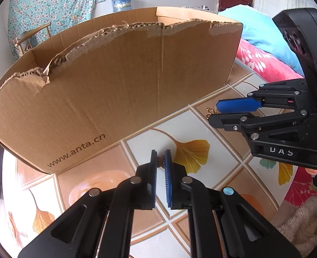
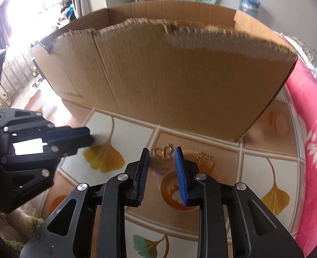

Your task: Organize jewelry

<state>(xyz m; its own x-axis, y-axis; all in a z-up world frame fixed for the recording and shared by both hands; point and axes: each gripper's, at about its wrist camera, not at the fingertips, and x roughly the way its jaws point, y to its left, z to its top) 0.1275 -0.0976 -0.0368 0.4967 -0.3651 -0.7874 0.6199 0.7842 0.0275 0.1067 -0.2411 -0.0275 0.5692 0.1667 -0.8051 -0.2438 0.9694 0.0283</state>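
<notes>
Jewelry count, three pieces visible: one gold butterfly-shaped piece point(image 2: 164, 153) lying on the worktop point(image 2: 255, 172) just ahead of the right claw point(image 2: 161, 153), in line with the gap between its blue pads; one smaller gold piece point(image 2: 204, 157) just right of that claw, also on the worktop; one small dark-and-gold piece point(image 1: 161, 161) pinched in the left claw point(image 1: 161, 158), jaws nearly together on it. Right claw narrowly parted, pads not pressing anything. One torn-edged cardboard box point(image 1: 115, 90) stands beyond both claws on the leaf-patterned worktop. One pink blanket point(image 2: 315, 129) lies to the right.
</notes>
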